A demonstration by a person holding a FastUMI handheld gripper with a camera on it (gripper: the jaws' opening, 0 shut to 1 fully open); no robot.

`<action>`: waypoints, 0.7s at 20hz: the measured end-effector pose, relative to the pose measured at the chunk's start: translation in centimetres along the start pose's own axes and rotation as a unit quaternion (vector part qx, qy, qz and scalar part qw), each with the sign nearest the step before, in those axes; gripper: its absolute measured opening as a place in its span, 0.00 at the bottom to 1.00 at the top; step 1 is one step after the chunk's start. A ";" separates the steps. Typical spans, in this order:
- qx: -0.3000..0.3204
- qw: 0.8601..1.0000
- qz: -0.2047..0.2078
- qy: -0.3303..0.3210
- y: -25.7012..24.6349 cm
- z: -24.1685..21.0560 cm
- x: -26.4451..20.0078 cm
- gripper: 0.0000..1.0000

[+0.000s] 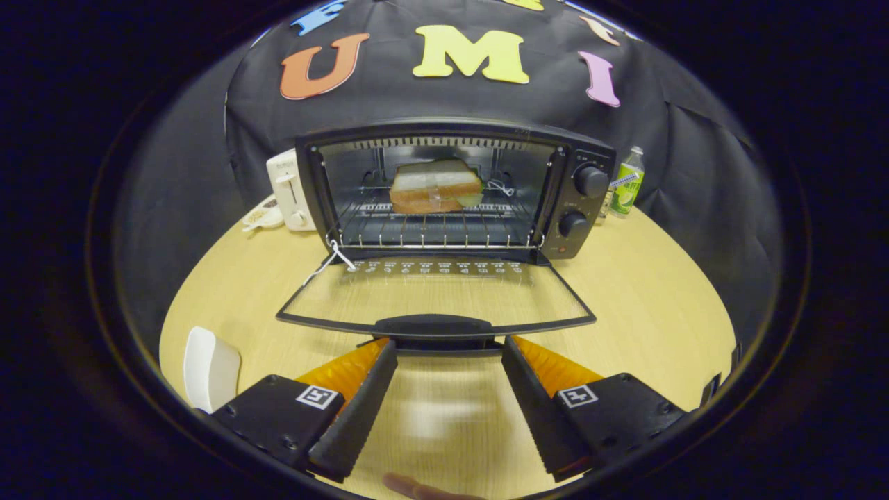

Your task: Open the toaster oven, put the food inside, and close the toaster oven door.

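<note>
Pale wooden desk [646, 292] carries the toaster oven [455, 191], sandwich [434, 186] already on its rack. The glass door [434, 298] lies flat open, probably light and hinged stiffly; its handle [434, 326] just ahead of the gripper [448, 347]'s spread, empty jaws looks the best hold.

Black toaster oven [455, 191], golden-brown sandwich [435, 187], pale wood-grain table [646, 292]
</note>
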State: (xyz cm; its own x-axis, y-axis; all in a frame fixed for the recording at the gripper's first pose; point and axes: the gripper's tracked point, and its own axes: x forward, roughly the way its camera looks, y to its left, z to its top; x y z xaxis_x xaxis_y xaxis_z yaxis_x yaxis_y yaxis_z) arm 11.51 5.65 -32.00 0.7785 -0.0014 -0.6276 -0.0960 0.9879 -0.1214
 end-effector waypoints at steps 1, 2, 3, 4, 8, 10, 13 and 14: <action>-0.001 1.000 -0.001 -0.005 0.0 0.3 0.0 1.00; -0.001 1.000 -0.001 -0.012 0.0 0.7 -0.2 1.00; -0.003 1.000 -0.002 -0.019 0.0 1.0 -0.5 0.99; -0.005 1.000 -0.002 -0.026 0.0 1.4 -0.7 0.99; -0.031 0.997 -0.015 -0.074 0.0 4.2 -0.9 0.99; -0.038 0.995 -0.022 -0.092 0.0 5.1 -1.4 0.99; -0.035 0.992 -0.023 -0.118 0.1 6.2 -1.8 0.99; -0.034 0.991 -0.023 -0.126 0.1 6.7 -1.9 0.99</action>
State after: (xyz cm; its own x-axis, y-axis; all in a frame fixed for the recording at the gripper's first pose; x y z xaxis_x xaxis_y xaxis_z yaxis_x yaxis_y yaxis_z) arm 14.14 6.80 -25.66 0.9123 0.0008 -0.4095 -0.0914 0.9752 -0.2016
